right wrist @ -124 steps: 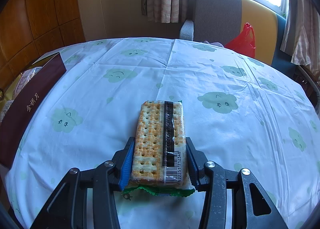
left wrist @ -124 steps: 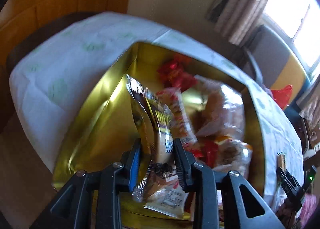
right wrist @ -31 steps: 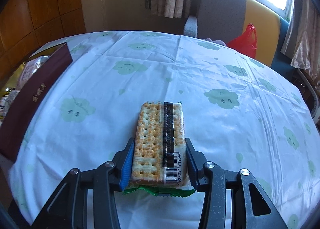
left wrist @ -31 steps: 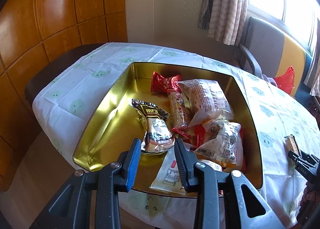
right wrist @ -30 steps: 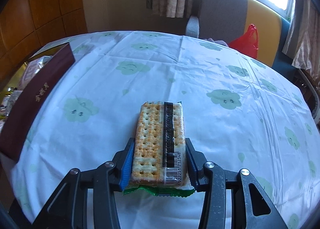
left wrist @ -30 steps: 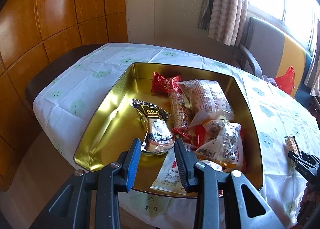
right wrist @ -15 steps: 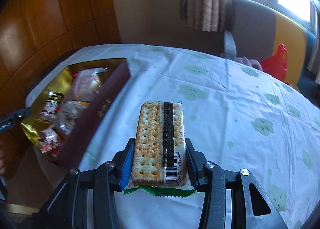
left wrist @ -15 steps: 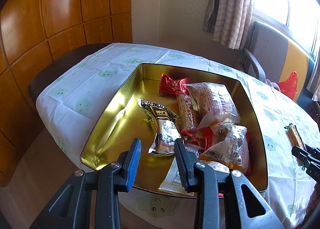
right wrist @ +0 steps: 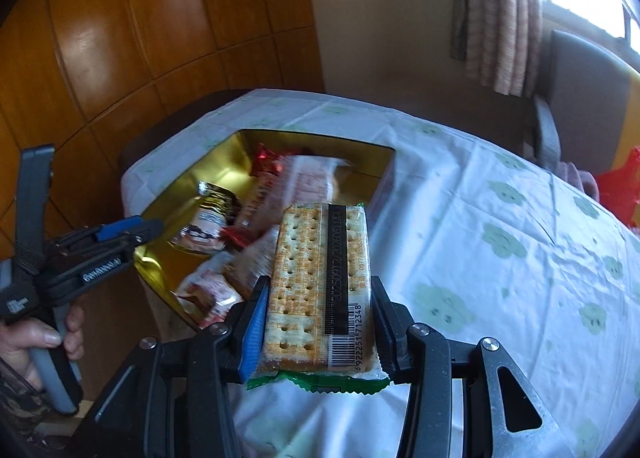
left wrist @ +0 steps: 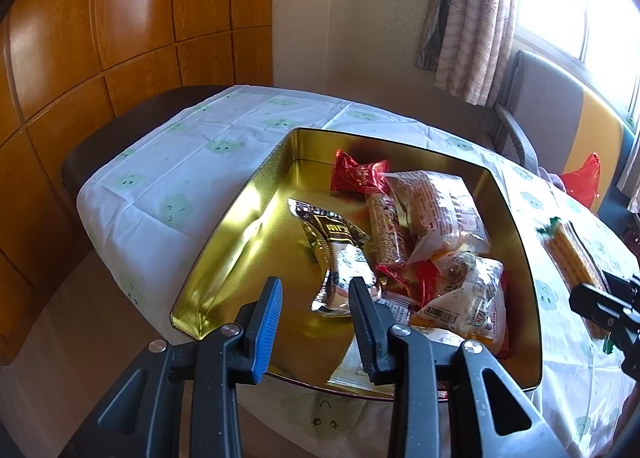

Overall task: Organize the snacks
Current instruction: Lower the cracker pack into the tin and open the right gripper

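A gold tin box (left wrist: 236,225) on the table holds several wrapped snacks, among them a dark gold-and-black packet (left wrist: 340,246) and a red packet (left wrist: 358,173). My left gripper (left wrist: 316,310) is open and empty, above the tin's near edge. My right gripper (right wrist: 318,322) is shut on a clear pack of crackers (right wrist: 320,282) and holds it in the air just right of the tin (right wrist: 224,161). The crackers also show in the left wrist view (left wrist: 568,258), and the left gripper (right wrist: 132,232) in the right wrist view.
The table carries a white cloth with green cloud faces (right wrist: 500,242). Wood-panelled wall (left wrist: 120,37) stands behind on the left. A grey and yellow chair (left wrist: 560,105) and a red bag (left wrist: 584,181) are at the far right under the window.
My right gripper has swung left with the crackers, from over the open cloth to beside the tin. My left gripper has let go of the dark packet and drawn back.
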A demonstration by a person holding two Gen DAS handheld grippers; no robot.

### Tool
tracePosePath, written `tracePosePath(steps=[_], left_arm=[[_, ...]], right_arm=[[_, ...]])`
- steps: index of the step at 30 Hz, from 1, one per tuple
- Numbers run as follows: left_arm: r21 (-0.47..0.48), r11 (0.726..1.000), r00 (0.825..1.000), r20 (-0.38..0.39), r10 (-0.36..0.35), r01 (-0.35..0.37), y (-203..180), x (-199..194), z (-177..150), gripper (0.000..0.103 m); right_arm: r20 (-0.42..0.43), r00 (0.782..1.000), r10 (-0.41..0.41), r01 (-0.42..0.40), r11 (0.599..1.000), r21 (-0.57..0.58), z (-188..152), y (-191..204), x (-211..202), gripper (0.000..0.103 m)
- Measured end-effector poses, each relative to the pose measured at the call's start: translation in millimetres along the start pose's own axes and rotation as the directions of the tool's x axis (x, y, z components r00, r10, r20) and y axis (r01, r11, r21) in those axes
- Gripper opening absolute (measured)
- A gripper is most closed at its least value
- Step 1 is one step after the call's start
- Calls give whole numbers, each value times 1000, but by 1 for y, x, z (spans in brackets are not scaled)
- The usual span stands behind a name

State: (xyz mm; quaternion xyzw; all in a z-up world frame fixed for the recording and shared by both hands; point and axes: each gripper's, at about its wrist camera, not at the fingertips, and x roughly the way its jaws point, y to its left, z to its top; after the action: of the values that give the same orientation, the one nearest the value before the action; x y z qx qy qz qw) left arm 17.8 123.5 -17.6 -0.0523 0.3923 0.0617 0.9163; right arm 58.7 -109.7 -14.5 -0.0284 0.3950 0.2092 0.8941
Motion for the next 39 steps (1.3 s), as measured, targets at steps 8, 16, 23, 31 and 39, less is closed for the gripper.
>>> tracePosePath(steps=[8,16,23,31,39], left_arm=[[-74,996,999,22,43,-41,21,3,6,35],[-70,997,1000,-1,31,-31,24,10,4,35],[-61,998,999,-8,32,-32,20,12,2,35],[-62,997,999,1,39,-39,19,9,3,35],[-50,998,999,5,41,-41,15,7,3,35]], right_arm=[[-3,998,70,-70,997,-13,41,31,32,47],[-151,987,56,-66,996,-59,47,49,112,50],[-117,987,108,-116,991,-60,38,46,94,59],[-158,986,53,-86,974,-211,22,77,108,26],[-148,988,33,-64,977,-204,19,76,115,24]])
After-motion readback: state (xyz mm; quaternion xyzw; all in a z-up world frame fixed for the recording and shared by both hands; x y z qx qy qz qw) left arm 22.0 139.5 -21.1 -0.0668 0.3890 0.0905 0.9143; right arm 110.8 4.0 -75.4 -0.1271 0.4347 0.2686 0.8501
